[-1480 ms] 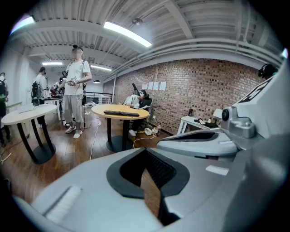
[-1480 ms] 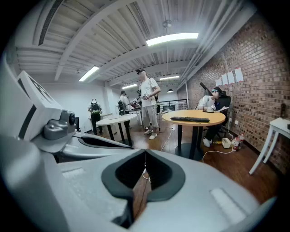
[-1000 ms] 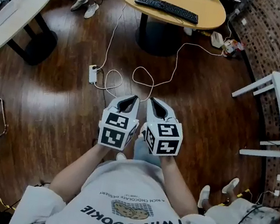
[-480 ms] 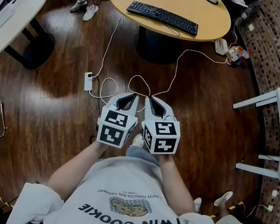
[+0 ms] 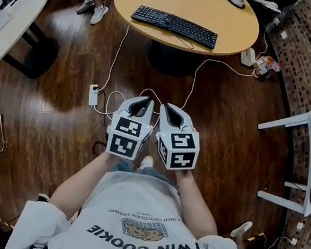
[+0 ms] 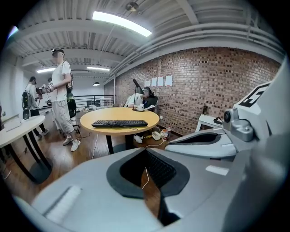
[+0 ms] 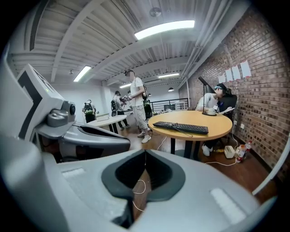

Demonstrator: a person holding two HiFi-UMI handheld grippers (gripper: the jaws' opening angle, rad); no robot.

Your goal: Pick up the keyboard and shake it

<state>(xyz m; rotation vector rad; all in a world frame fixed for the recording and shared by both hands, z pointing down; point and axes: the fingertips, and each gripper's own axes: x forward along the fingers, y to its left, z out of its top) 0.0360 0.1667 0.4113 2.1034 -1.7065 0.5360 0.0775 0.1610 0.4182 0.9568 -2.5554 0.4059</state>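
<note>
Head view: the black keyboard (image 5: 174,26) lies flat on the round table (image 5: 235,13), toward its near edge. Its long axis runs left to right, the right end a little closer to the person. The left tool (image 5: 145,102) and right tool (image 5: 165,108) are held side by side over the wooden floor (image 5: 54,127), well apart from the table. Each has its jaws closed together on nothing, tips pointing toward the table.

The person's pale shirt (image 5: 130,200), nearest in the head view, bears the large dark words "TWIN COOKIE", seen upside down, beside a drawn cookie (image 5: 147,233). A smaller line (image 5: 142,215) by it and the white sheets (image 7: 235,72) on the far right brick wall (image 7: 267,104) are too small to read.
</note>
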